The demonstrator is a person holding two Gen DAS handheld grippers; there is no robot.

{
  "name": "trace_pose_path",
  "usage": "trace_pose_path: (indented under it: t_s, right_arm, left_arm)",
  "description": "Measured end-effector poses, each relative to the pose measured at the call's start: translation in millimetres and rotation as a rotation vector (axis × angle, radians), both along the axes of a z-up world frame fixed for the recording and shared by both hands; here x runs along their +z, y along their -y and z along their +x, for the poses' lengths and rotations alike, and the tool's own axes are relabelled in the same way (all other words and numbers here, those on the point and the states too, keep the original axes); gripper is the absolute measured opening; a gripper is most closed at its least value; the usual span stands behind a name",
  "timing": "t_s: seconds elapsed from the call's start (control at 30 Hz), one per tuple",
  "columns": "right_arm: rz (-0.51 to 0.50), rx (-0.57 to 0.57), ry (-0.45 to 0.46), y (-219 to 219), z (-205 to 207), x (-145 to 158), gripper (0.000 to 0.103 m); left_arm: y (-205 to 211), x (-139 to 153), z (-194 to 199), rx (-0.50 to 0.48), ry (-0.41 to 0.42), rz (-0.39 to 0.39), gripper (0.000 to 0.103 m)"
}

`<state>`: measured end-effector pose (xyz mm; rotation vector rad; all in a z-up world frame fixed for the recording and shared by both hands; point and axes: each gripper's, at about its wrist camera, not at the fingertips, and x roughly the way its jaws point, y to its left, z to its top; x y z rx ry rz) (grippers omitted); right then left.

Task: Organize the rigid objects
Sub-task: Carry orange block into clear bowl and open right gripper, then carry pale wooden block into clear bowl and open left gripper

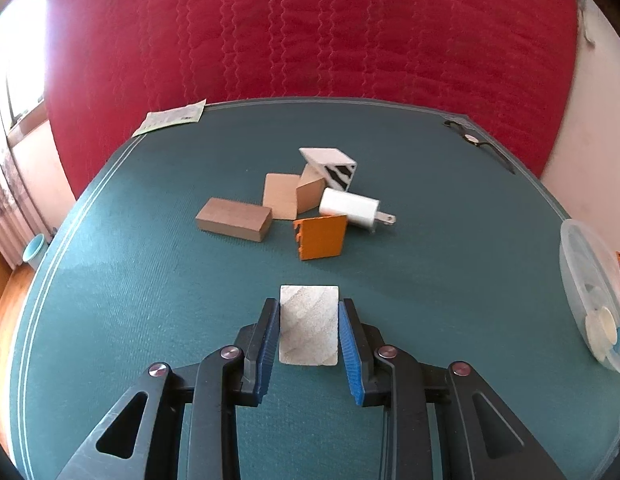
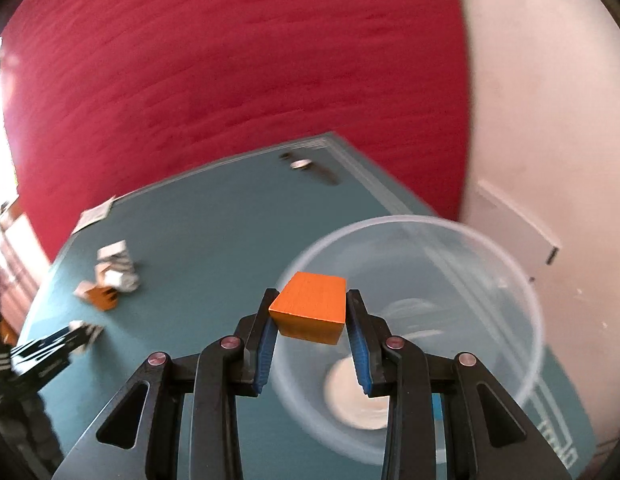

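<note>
My left gripper (image 1: pixel 309 312) is shut on a pale speckled stone-like block (image 1: pixel 308 325), held over the green table (image 1: pixel 130 300). Beyond it lies a cluster: a brown wooden block (image 1: pixel 233 219), a tan tile (image 1: pixel 281 196), a white charger plug (image 1: pixel 355 208), an orange piece (image 1: pixel 321 237) and a white box with black stripes (image 1: pixel 334 167). In the right wrist view my right gripper (image 2: pixel 310 306) is shut on an orange wooden block (image 2: pixel 310 307), held above the rim of a clear plastic bowl (image 2: pixel 506 264). A white round thing lies in the bowl's bottom.
A paper leaflet (image 1: pixel 172 118) lies at the table's far left corner, and dark scissors-like items (image 1: pixel 476 142) at the far right. The clear bowl (image 1: pixel 590 300) stands at the table's right edge. A red quilted cover (image 1: pixel 310 28) hangs behind. The other gripper's body (image 2: pixel 42 360) shows at left.
</note>
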<state>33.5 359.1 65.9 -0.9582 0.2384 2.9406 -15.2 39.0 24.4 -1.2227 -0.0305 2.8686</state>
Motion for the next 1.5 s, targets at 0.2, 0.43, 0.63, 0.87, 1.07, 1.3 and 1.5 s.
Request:
trace_pose_path:
  t_s: [0.2,0.43,0.63,0.87,1.07,1.3,1.5]
  right_arm:
    - [0.018,-0.09,0.006,-36.3,2.7,-3.7,0.034]
    - [0.002,-0.165,0.034,-70.2,4.5,-13.9,0.04]
    - [0.013,-0.163,0.036,-77.5,6.8,-16.8,0.043]
    - [0.021,-0.182,0.03,-87.9,13.1,-19.1,0.043]
    - [0.024,-0.19,0.014,-92.2,19.1,-19.3,0.043]
    - [0.025,-0.188,0.013,-97.9,19.4,-24.8,0.043]
    - [0.008,-0.198,0.009,-105.8,22.5,-27.1,0.043]
  left_arm:
    - [-12.1,5.6,6.3,-0.024,-0.012,-0.016,0.031]
    - [-24.5,10.8,13.4,-0.043,-0.019,-0.026,0.031]
    - [-37.8,16.3,15.6,-0.069,-0.015,-0.02,0.031]
    - [-67.7,25.0,14.3,-0.146,-0.025,-0.017,0.031]
    - [-99.5,34.1,13.3,-0.236,-0.034,0.002,0.031]
    - [-133.3,39.4,14.7,-0.322,-0.028,0.008,0.031]
    - [-162.3,45.3,13.7,-0.404,-0.027,0.029,0.031]
